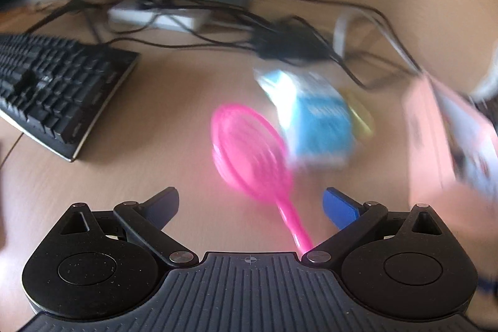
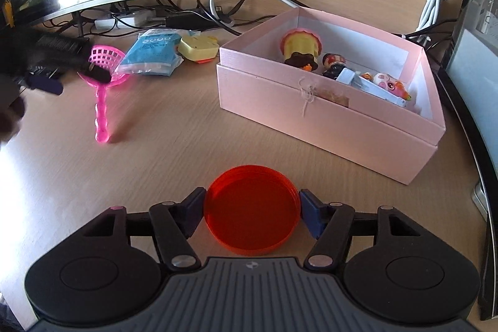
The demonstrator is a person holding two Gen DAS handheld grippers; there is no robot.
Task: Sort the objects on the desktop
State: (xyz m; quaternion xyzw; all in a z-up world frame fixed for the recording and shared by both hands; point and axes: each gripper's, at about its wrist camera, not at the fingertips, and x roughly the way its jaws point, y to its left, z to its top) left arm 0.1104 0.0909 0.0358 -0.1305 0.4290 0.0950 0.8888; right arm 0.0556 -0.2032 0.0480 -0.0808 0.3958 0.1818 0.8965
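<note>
1. Pink box (image 2: 326,111) lies ahead-right of our right gripper (image 2: 251,209), toys already inside.
2. Red lid (image 2: 250,210) sits clamped between the right jaws; a thin rim grip, it could slip.
3. Pink strainer (image 1: 249,145) lies between the wide-spread jaws of our left gripper (image 1: 250,206); blur suggests speed, so we risk knocking it.
4. Blue packet (image 2: 152,56) print unreadable.

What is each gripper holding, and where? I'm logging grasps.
Right gripper clamps the orange lid by opposite rim edges. Left gripper is open, empty, above the pink scoop.
</note>
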